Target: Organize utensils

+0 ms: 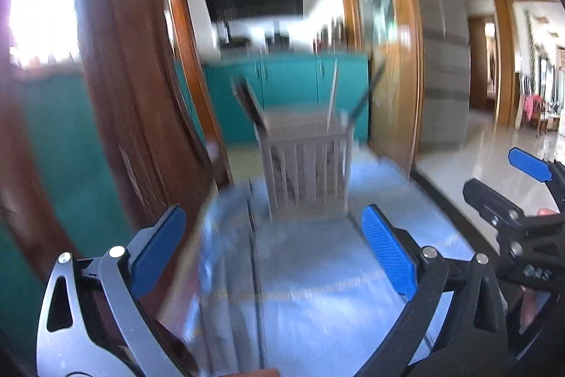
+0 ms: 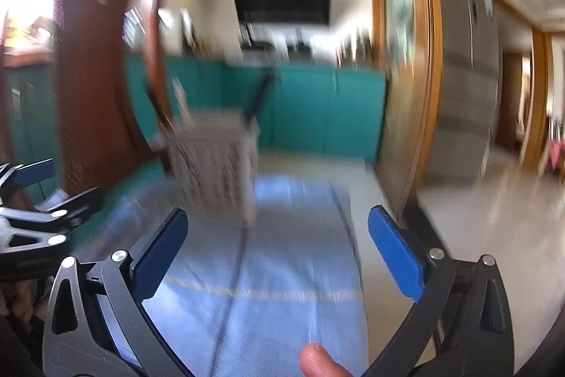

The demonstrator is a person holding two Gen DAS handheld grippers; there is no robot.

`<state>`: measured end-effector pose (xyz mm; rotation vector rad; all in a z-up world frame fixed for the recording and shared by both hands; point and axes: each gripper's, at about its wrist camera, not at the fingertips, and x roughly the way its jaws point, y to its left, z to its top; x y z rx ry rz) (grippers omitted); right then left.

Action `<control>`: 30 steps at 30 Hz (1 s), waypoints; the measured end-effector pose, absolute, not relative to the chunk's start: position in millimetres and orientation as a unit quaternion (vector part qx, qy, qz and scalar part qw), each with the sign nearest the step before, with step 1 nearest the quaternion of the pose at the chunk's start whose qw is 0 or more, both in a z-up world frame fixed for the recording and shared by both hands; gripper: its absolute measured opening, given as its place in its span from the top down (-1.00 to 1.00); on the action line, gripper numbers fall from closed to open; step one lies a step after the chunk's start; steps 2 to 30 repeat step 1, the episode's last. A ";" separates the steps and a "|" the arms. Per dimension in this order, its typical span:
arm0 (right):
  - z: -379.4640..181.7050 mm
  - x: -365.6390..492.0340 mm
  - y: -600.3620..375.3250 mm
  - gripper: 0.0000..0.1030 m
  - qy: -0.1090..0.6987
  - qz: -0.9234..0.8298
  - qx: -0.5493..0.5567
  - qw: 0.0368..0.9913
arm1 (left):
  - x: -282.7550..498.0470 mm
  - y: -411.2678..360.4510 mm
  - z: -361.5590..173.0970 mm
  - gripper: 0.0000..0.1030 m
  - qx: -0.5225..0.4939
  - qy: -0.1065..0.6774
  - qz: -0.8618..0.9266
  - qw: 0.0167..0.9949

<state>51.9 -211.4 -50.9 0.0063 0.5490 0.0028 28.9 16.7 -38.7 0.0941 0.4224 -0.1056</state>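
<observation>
The grey slatted plastic utensil caddy (image 1: 306,172) stood upright at the far end of the blue-covered tabletop (image 1: 317,288), straight ahead of the left gripper (image 1: 275,246), whose jaws were spread wide and held nothing; several long utensils (image 1: 332,94) leaned out of its top, tilted rather than vertical, their kinds lost to blur; from the right gripper (image 2: 279,253), jaws likewise wide and empty, the caddy lay ahead and off to the left; judged so, the left gripper was better lined up for any reach toward it.
</observation>
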 end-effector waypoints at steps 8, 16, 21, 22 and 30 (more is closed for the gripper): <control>-50.9 51.9 -211.4 -0.94 0.271 0.001 0.003 0.963 | 43.8 15.0 -48.1 -0.93 0.039 0.249 -0.063 0.966; -50.9 51.9 -211.4 -0.94 0.271 0.001 0.003 0.963 | 43.8 15.0 -48.1 -0.93 0.039 0.249 -0.063 0.966; -50.9 51.9 -211.4 -0.94 0.271 0.001 0.003 0.963 | 43.8 15.0 -48.1 -0.93 0.039 0.249 -0.063 0.966; -50.9 51.9 -211.4 -0.94 0.271 0.001 0.003 0.963 | 43.8 15.0 -48.1 -0.93 0.039 0.249 -0.063 0.966; -50.9 51.9 -211.4 -0.94 0.271 0.001 0.003 0.963 | 43.8 15.0 -48.1 -0.93 0.039 0.249 -0.063 0.966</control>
